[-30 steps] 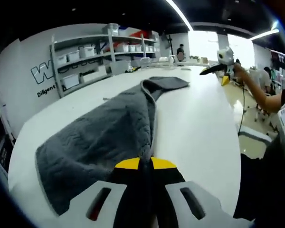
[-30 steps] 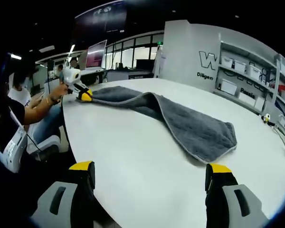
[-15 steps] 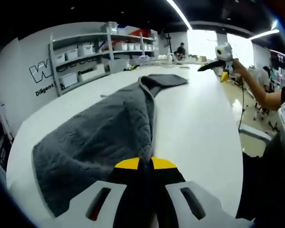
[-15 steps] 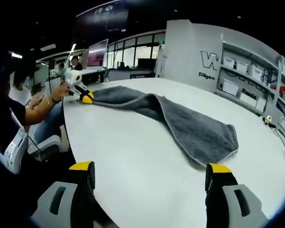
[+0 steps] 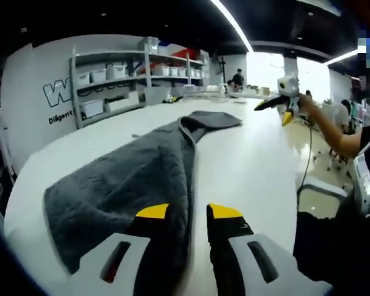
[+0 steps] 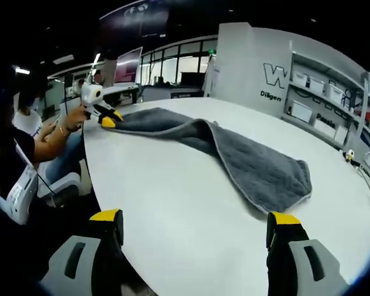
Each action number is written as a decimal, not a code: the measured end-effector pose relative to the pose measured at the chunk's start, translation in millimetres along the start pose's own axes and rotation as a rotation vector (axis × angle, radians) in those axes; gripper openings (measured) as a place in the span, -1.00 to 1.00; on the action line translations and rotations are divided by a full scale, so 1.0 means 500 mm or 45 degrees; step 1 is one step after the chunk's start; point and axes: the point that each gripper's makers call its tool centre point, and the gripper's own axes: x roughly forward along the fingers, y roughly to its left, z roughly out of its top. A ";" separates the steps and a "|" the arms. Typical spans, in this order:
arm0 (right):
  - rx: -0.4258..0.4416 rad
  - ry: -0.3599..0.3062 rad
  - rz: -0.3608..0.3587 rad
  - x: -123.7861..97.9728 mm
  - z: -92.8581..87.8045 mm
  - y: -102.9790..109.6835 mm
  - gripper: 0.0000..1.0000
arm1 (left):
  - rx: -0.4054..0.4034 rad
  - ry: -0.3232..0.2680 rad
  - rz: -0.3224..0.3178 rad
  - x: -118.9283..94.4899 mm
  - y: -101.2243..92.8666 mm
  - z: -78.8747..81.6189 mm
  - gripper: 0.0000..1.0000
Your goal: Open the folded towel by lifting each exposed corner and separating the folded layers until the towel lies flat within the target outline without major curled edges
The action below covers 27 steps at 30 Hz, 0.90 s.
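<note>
A grey towel (image 5: 129,179) lies stretched lengthwise on the white table (image 5: 253,160), with a raised fold running along its middle. My left gripper (image 5: 188,211) is at the towel's near end, open by a narrow gap, and the towel's hem runs under its left jaw. In the right gripper view the same towel (image 6: 246,160) runs from a hand holding the left gripper (image 6: 105,117) to a flat end at the right. My right gripper (image 6: 195,217) is wide open over bare table (image 6: 160,197), apart from the towel. It also shows as the right gripper (image 5: 282,105) held above the table's far side.
Grey shelves with bins (image 5: 111,80) stand against the lettered wall behind the table; they show again as shelves (image 6: 324,114) at the right. A person's arm (image 5: 333,126) and lap sit at the table's curved edge. A monitor (image 6: 126,71) stands further back.
My left gripper was shut on the towel's near edge and has now opened, letting the towel go. The right gripper has stayed wide open and barely shifted.
</note>
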 end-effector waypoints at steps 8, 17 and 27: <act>0.017 -0.002 0.009 0.005 0.002 -0.002 0.96 | -0.034 -0.132 -0.006 -0.034 -0.018 0.039 -0.15; 0.011 0.007 0.022 0.013 0.008 0.003 0.96 | -0.024 -0.182 0.027 -0.036 -0.014 0.044 0.57; -0.005 0.006 0.031 0.024 0.027 0.004 0.97 | 0.014 -0.232 0.061 -0.037 -0.014 0.056 0.99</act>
